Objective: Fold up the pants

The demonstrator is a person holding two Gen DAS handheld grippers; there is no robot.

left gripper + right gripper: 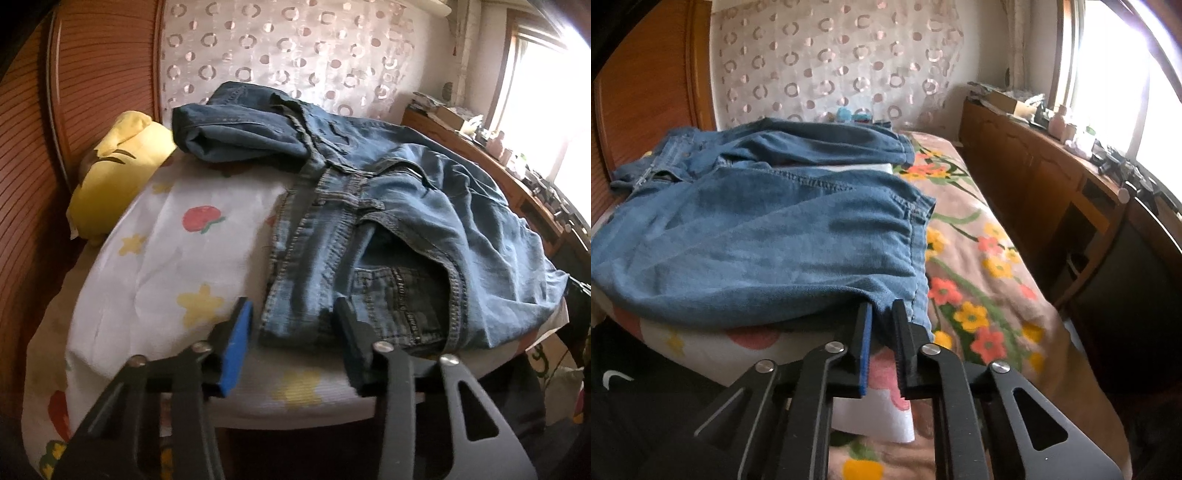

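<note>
Blue denim pants point(373, 206) lie crumpled on a white sheet with fruit and star prints point(173, 251). Their waistband faces my left gripper point(293, 314), which is open with its jaws either side of the waistband's near corner, not gripping it. In the right wrist view the pants point(768, 236) spread over the bed, one leg folded across the far side. My right gripper point(882, 314) is shut on the near hem edge of the denim.
A yellow plush pillow point(118, 166) lies at the head by the wooden headboard point(33, 155). A floral blanket point(982, 280) covers the bed to the right. A wooden cabinet point(1052, 192) with clutter runs along the window wall.
</note>
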